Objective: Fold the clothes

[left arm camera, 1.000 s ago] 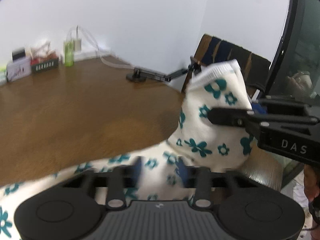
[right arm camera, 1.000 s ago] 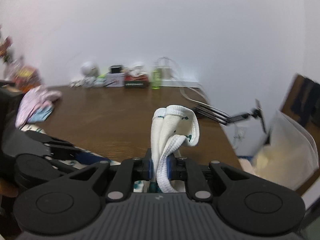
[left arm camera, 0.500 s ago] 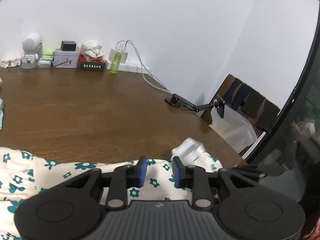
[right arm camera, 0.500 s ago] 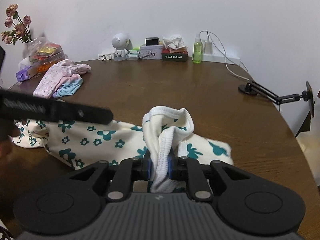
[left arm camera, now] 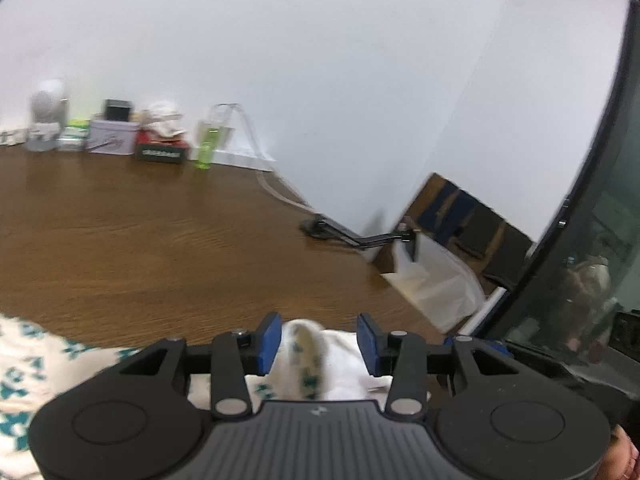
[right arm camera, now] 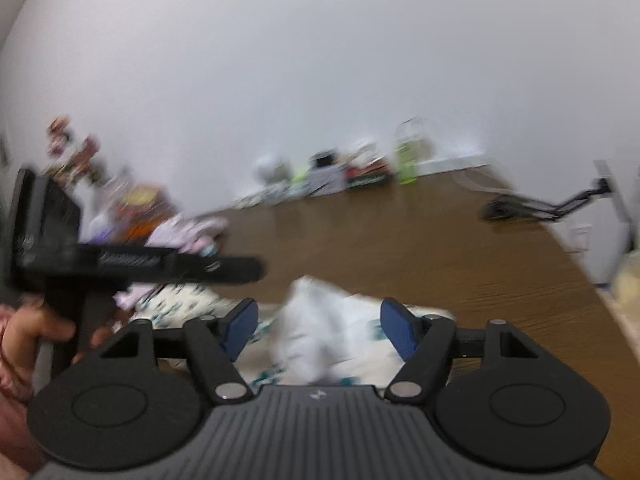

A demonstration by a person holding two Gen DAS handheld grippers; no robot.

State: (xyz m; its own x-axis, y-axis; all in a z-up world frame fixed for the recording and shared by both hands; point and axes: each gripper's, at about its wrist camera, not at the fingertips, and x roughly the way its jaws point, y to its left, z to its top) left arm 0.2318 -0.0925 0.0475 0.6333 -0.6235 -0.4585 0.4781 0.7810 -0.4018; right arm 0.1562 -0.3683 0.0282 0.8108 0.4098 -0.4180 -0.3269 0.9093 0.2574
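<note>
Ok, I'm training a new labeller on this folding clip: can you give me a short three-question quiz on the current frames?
1. True or false: the right gripper is clamped on the floral garment.
2. The left gripper is: A) open, with cloth between its fingers; B) shut on cloth; C) out of view.
3. What colour is the bottle at the far edge of the table?

Key: 1 false, its jaws stand wide apart; 2 A; 3 green.
</note>
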